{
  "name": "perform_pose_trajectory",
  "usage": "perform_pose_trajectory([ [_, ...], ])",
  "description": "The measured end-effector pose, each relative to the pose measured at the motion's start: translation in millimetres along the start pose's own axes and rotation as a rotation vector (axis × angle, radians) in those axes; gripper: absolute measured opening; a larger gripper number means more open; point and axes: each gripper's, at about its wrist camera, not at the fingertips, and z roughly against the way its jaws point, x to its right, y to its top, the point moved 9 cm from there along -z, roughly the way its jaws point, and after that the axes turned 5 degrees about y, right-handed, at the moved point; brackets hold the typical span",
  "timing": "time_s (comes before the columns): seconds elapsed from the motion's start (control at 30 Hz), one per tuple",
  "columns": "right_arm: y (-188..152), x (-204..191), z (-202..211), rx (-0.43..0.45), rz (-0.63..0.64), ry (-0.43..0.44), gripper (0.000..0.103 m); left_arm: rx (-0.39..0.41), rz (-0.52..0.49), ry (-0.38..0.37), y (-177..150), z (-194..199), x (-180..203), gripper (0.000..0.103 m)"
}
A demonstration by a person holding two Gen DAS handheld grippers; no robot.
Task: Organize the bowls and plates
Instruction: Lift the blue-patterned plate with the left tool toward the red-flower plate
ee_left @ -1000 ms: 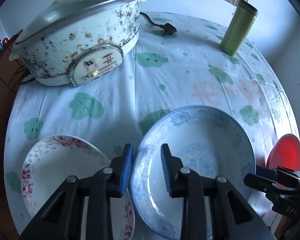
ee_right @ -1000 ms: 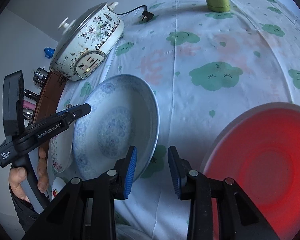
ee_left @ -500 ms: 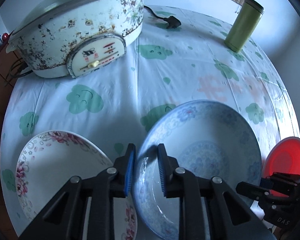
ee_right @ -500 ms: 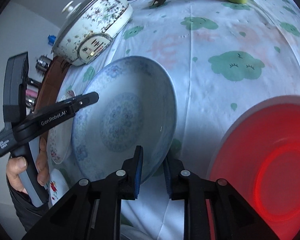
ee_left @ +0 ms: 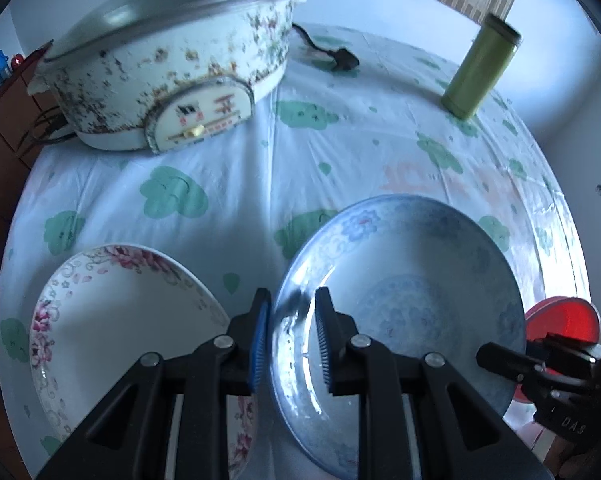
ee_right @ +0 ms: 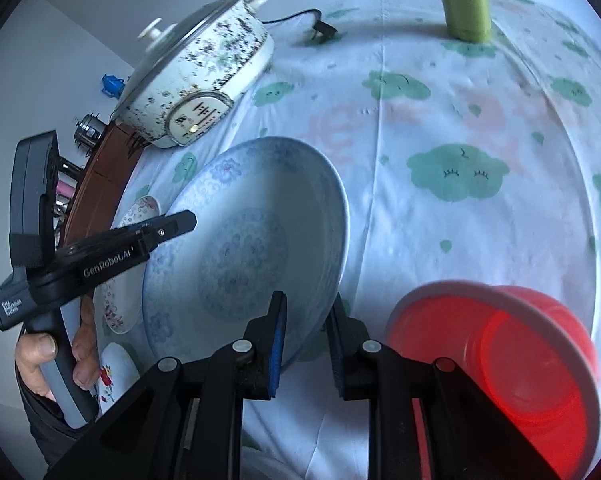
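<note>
We held the blue-patterned plate (ee_left: 412,304) from both sides: our left gripper (ee_left: 290,340) pinched its near-left rim, one blue pad outside and one inside, and our right gripper (ee_right: 306,340) clamped the opposite rim the same way. Half a second before, both pairs of fingers were already closed on it; a second before, they stood spread and only straddled the rim. Since then the plate had tilted up, its right side lifted off the cloud-print tablecloth (ee_left: 340,152), and the red bowl (ee_right: 512,356) that had lain flat beside it now sat lower in the right wrist view, showing its outer wall. The floral plate (ee_left: 112,320) lay just beside the blue one on the left, touching or nearly so. The speckled electric pot (ee_left: 172,68) and the green flask (ee_left: 480,68) stood well apart at the far side.

On the left gripper's body (ee_right: 100,264) we read "GenRobot.AI"; smaller lettering below it was too fine to read. On the right gripper's body (ee_left: 568,420) only "DAS" showed.
</note>
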Motion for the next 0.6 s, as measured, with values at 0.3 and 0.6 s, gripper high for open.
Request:
perform_pose_trajectory([
  [0.3, -3.1, -24.3, 18.3, 0.027, 0.030, 0.027, 0.022, 0.058, 0.007, 0.015, -3.4, 42.3, -9.1, 0.020],
  [0.6, -21.5, -64.7, 47.5, 0.061, 0.082, 0.059, 0.022, 0.127, 0.030, 0.009, -25.0, 93.9, -26.5, 0.020],
])
